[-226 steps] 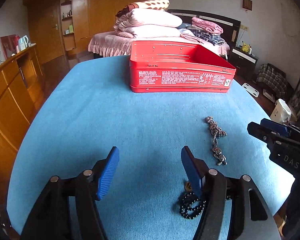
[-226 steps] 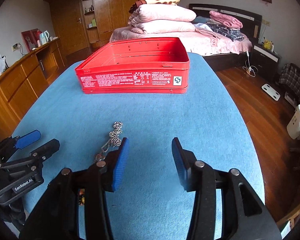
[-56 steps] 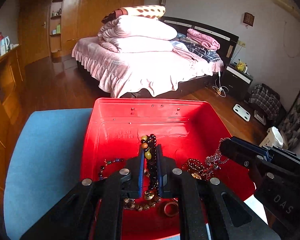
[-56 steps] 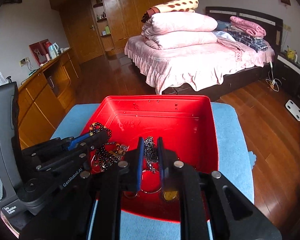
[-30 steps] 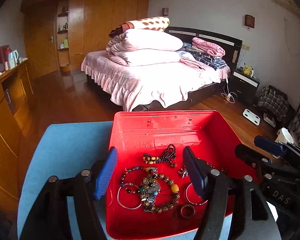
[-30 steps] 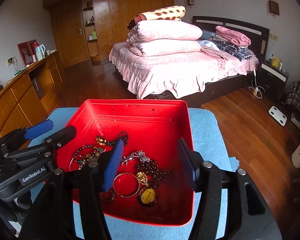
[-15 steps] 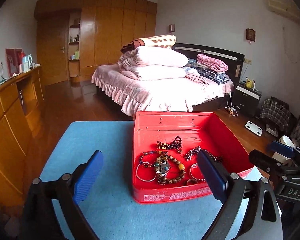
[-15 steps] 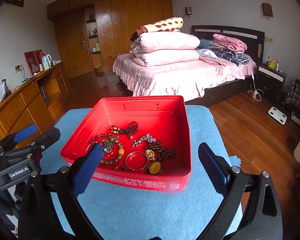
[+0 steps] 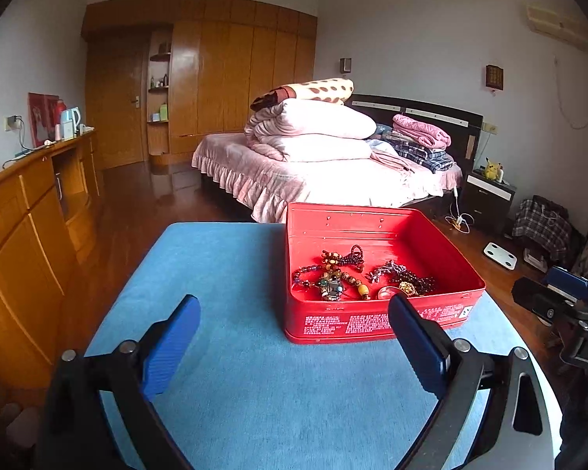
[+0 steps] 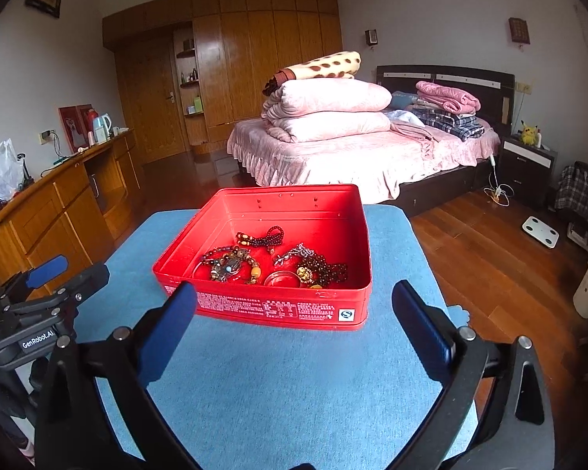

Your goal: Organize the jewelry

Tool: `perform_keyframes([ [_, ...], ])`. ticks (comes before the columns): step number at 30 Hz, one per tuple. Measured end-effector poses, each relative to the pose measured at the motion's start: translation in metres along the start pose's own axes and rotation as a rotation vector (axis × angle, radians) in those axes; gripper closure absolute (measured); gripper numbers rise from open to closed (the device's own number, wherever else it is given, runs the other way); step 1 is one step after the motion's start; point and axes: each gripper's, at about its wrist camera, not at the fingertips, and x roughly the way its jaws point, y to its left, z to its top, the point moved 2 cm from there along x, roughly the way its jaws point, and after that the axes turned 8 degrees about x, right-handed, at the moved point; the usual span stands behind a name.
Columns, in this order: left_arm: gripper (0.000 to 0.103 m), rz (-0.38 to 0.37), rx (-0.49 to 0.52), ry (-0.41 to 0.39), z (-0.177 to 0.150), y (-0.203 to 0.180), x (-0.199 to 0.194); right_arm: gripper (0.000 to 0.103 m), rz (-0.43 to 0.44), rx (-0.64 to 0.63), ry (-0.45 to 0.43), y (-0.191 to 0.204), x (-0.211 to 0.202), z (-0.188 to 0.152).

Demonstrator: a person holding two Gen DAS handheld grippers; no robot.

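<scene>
An open red tin box (image 9: 372,325) stands on the blue-covered table (image 9: 223,274). Several bead bracelets, necklaces and a bangle, the jewelry (image 9: 349,274), lie in a heap on its floor. My left gripper (image 9: 292,309) is open and empty, drawn back in front of the box. From the right wrist the same box (image 10: 262,307) and jewelry (image 10: 270,262) show straight ahead. My right gripper (image 10: 294,291) hangs short of the box's front wall; its jaws are opening, with nothing between them. Each gripper shows at the edge of the other's view.
The table's rounded edge drops to the wooden floor (image 10: 490,243) on the right. A low wooden cabinet (image 9: 27,215) runs along the left. Beyond the table stands a bed (image 9: 333,172) piled with pink quilts.
Both grippers let go of jewelry inside the box, spread wide and pulled back toward me. The box now sits farther ahead, with blue cloth showing in front of it.
</scene>
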Motion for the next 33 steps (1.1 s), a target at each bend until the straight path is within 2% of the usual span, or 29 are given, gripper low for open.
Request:
perform_keyframes([
  [6, 0.008, 0.008, 0.012, -0.036, -0.001, -0.005, -0.022, 0.006, 0.000, -0.007, -0.032, 0.005, -0.020, -0.007],
  [11, 0.008, 0.040, 0.032, -0.112, 0.000, -0.008, -0.045, 0.006, 0.012, -0.015, -0.095, 0.008, -0.041, -0.010],
  [16, 0.008, 0.035, 0.057, -0.156, 0.000, -0.014, -0.061, 0.006, 0.003, -0.047, -0.148, 0.013, -0.058, -0.014],
  [33, 0.008, 0.033, 0.051, -0.249, 0.000, -0.013, -0.093, 0.006, 0.018, -0.064, -0.223, 0.020, -0.095, -0.018],
])
